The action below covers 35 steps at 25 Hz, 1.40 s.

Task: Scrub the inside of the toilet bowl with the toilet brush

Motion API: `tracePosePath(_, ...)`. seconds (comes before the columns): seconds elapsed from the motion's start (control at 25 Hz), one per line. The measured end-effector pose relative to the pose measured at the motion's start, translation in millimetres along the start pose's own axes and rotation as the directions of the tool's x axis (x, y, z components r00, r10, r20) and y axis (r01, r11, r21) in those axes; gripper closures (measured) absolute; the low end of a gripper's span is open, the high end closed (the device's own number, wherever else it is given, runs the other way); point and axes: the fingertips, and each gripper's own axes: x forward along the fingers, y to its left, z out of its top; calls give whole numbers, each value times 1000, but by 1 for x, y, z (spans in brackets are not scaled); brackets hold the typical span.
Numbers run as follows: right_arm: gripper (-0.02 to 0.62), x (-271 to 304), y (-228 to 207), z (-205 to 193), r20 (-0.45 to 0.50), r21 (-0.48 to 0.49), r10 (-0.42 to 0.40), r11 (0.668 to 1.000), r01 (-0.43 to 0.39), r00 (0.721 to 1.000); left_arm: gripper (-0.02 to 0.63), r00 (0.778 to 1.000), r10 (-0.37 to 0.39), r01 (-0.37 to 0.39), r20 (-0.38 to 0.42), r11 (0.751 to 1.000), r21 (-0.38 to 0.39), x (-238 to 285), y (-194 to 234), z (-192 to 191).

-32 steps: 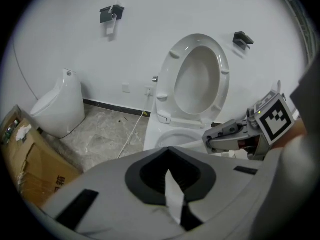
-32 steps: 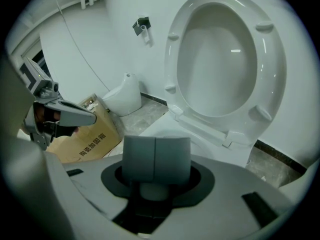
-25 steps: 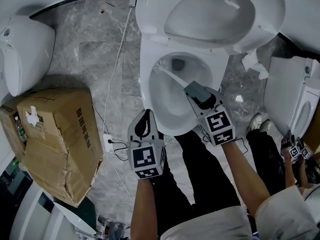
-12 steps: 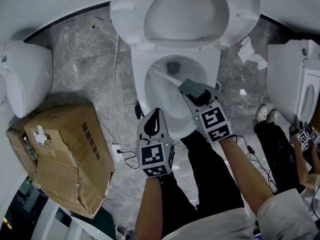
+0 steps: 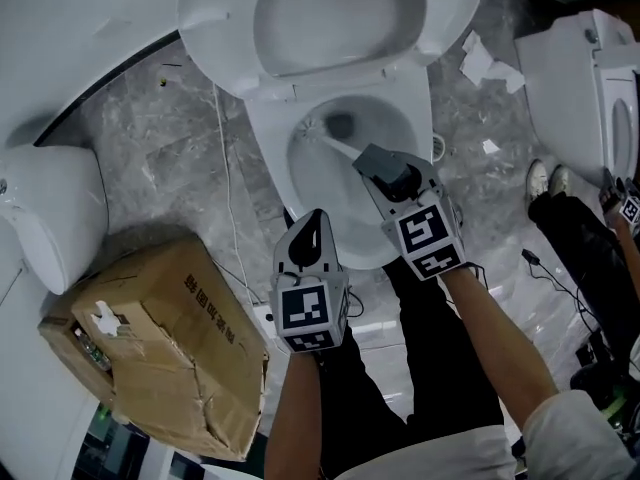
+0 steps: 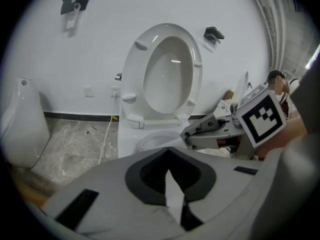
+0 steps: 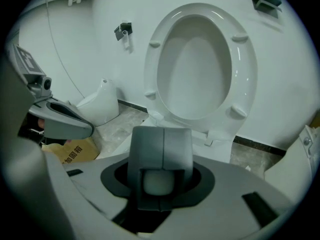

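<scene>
We are clamping the toilet brush (image 5: pixel 338 146) in our right hand-held gripper (image 5: pixel 376 164), its head inside the toilet bowl (image 5: pixel 312 190); our left hand-held gripper (image 5: pixel 310 224) is hanging clenched, empty.

My left gripper (image 5: pixel 314 218) is a pale grey shell with a dark teardrop-shaped opening behind its fingers. My right gripper (image 5: pixel 370 160) has darker grey fingers set in a black collar. Each carries a white cube printed with black square markers: the left cube (image 5: pixel 305 313) and the right cube (image 5: pixel 430 240). I wear a white top (image 5: pixel 420 458), its right sleeve (image 5: pixel 580 428) short, and black trousers (image 5: pixel 440 368).
</scene>
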Motion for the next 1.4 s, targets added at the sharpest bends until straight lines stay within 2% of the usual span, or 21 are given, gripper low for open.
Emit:
tracePosePath(0.2,414,-2,-2,-3,1,72,-81,994,81,997,581,999,-43,44,-31,998,38,-6,18,-9)
tracePosePath(0.72,414,-6,-6,6,-14,109,-237,965,237,972,581,988,-130,139,-83,983,119,2,61,-8)
tracePosePath(0.88,414,-10,-11,4,-1,142,-268,954,265,963,581,987,-128,140,-97,981,136,11,77,-11)
tracePosePath(1.04,414,-20,-21,1,1,161,-311,938,306,951,581,985,-145,157,-98,978,135,13,77,-12)
tracePosePath(1.24,414,-22,-21,1,-11,190,-352,918,348,936,581,973,-181,204,-141,964,170,11,74,-21)
tracePosePath(1.4,414,-27,-23,0,-20,215,-382,901,377,924,581,971,-189,214,-144,959,185,10,76,-17)
